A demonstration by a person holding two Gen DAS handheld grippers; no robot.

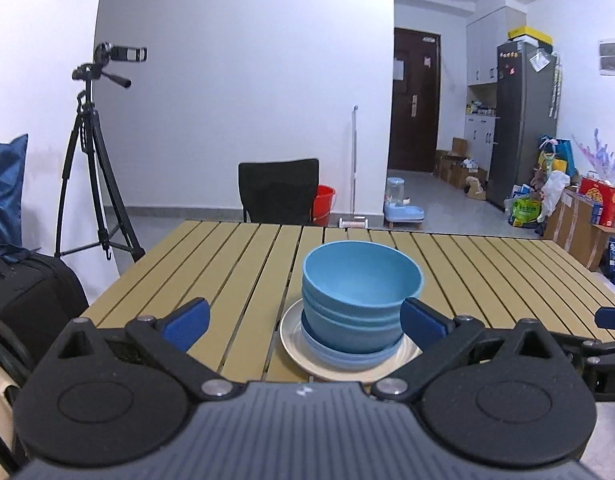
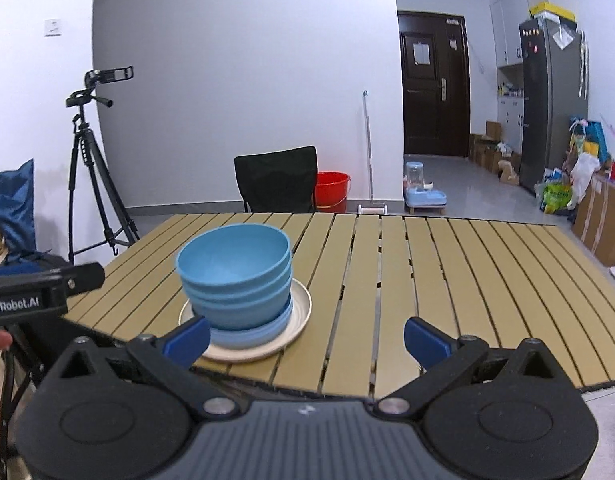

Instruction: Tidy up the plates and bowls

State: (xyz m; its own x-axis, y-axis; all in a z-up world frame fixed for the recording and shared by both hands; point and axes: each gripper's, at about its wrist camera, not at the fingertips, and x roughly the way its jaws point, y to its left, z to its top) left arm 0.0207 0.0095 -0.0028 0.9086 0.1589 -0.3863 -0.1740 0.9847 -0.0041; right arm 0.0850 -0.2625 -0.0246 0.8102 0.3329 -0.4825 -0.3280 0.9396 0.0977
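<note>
Left gripper wide open, right gripper likewise

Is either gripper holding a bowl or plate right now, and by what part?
Nothing is held. The left gripper and right gripper are both open, short of the stacked blue bowls.

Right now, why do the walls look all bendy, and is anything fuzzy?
Left wrist view: the fisheye lens bows the white wall and table slats, and the corners go black; the blue bowls look sharp. Right wrist view: same curving, with the bowl stack slightly soft, and even indoor light with no strong glare.
</note>
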